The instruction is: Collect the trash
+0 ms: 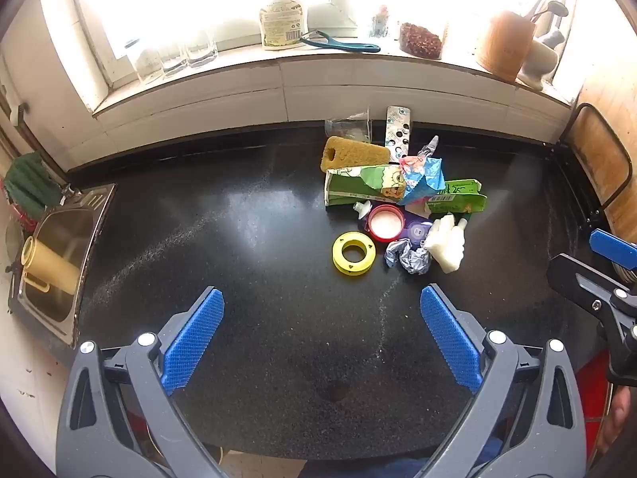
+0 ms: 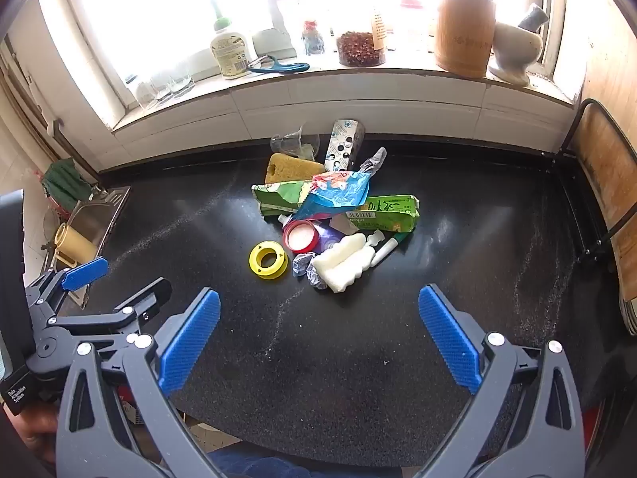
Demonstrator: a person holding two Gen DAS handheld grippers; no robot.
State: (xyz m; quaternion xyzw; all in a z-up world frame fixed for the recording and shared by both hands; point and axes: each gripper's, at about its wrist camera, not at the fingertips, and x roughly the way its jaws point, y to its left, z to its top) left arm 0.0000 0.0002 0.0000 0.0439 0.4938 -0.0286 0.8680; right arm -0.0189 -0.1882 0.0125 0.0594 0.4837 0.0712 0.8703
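Observation:
A heap of trash lies on the black counter [image 1: 247, 350] toward the back: a yellow sponge [image 1: 352, 154], green cartons [image 1: 360, 186], a blue wrapper [image 1: 424, 177], a red lid [image 1: 385, 223], a yellow tape ring [image 1: 353, 253], crumpled foil [image 1: 408, 257] and white foam [image 1: 446, 243]. The right wrist view shows the same heap: the tape ring [image 2: 268, 259], the foam [image 2: 344, 263], the wrapper [image 2: 338, 195]. My left gripper [image 1: 322, 298] hangs open above bare counter, short of the heap. My right gripper [image 2: 318, 298] is open too, nothing between its fingers.
A steel sink [image 1: 59, 263] with a yellowish jug is set into the counter at the left. The windowsill holds a soap bottle [image 1: 282, 20], glasses, a jar and a wooden utensil holder [image 2: 464, 34]. A framed wooden board [image 2: 605, 183] stands at the right edge.

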